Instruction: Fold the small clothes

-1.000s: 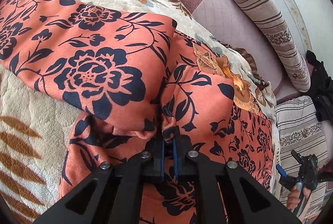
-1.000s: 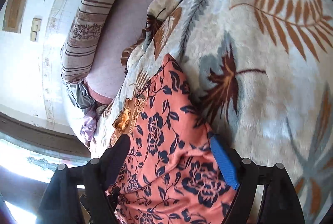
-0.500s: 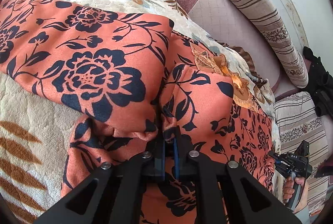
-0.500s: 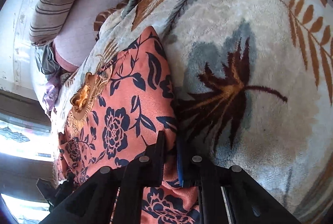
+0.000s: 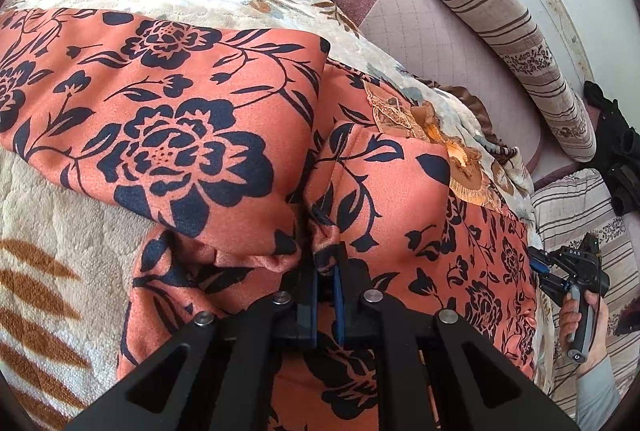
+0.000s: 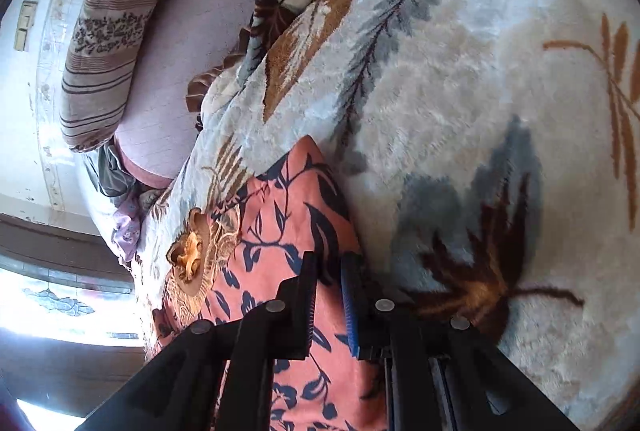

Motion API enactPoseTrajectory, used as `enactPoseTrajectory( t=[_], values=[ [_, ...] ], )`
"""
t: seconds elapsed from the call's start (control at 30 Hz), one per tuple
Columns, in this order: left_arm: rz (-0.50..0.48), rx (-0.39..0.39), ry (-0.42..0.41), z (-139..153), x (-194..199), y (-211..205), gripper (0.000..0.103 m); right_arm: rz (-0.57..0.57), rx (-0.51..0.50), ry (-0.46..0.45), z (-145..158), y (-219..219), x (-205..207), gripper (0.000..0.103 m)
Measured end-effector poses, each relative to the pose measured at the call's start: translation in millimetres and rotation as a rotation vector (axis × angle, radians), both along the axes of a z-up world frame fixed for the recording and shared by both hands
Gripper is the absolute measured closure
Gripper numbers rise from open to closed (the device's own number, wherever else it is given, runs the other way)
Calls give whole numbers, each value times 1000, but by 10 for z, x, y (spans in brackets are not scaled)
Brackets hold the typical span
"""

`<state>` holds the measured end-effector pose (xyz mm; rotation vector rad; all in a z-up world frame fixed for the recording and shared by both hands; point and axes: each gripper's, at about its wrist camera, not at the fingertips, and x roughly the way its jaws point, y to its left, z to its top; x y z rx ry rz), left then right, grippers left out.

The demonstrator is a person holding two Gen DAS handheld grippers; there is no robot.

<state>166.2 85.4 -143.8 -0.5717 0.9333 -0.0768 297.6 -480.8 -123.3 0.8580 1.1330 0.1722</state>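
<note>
1. Orange cloth printed with navy flowers fills the left wrist view: the floral garment (image 5: 224, 135) lies spread on the leaf-patterned fleece blanket (image 5: 52, 223), its long axis running from upper left to lower right. We have the left gripper (image 5: 325, 271) clamped on a bunched fold near the garment's middle, fingers together with fabric between them. A lace collar (image 5: 440, 147) sits just beyond, to the right. Far right, we see the right gripper (image 5: 560, 267) in its hand, at the garment's edge; whether its fingers grip cloth we cannot tell from here. A striped bolster (image 5: 512, 39) lies well apart.

2. In the right wrist view, the right gripper's fingers stand close together over the garment's edge, where it meets the blanket. Cloth passes between them, so we judge them pinched on it, though a narrow gap shows. The garment stretches ahead and leftward from these fingers, so the coming fold likely carries this edge toward the left gripper.
</note>
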Motion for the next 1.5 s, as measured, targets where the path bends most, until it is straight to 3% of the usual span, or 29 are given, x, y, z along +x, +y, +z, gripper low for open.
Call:
enactPoseTrajectory(
  t=[0.07,0.1,0.13,0.27,0.3,0.33,0.43,0.57,0.67,0.73,0.87,0.93,1.0,1.07,1.1,1.17,1.23,1.3,1.4,1.5],
  values=[
    [-1,8,-2,2,5,-12,95,11,-10,-4,-5,49,91,59],
    [-2,12,-2,3,5,-15,95,15,2,-8,-11,61,117,34],
    [-3,14,-3,7,9,-20,95,8,-5,-16,5,69,129,26],
    [-3,17,-3,9,13,-27,95,8,-52,-36,55,73,163,30],
    [-3,19,-4,10,16,-33,95,22,-87,-29,57,88,178,42],
    [-3,21,-5,9,13,-30,95,43,-106,-16,33,109,201,61],
    [-4,31,-7,13,17,-43,94,50,-151,22,-12,102,234,93],
    [-4,33,-8,11,21,-52,94,80,-293,-16,171,222,194,95],
    [-9,44,-9,14,24,-55,94,68,-328,26,10,221,208,96],
    [-12,40,-7,10,28,-46,94,40,-316,-13,64,211,170,90],
    [-15,37,-8,27,25,-42,94,8,-355,-10,266,203,-14,89],
    [-19,57,-13,55,16,-67,94,8,-383,-74,492,277,-224,89],
    [-21,62,-13,65,6,-75,94,66,-327,-144,652,428,-406,88],
    [-20,49,1,79,2,-64,94,121,-191,-151,595,551,-560,69],
    [-13,35,15,107,-6,-45,94,132,-136,-102,437,602,-594,40],
    [-4,-19,33,227,-50,35,93,151,-135,18,50,638,-613,44],
    [-2,-60,3,442,-159,201,82,91,-132,-47,154,600,-733,41],
    [46,-92,-69,677,-319,512,39,86,-174,-141,408,679,-873,32],
    [230,-151,-154,863,-550,1220,34,118,-178,-261,624,838,-1124,31],
    [418,-259,-133,746,-654,1993,35,148,-130,-282,529,967,-1397,31]
  ],
)
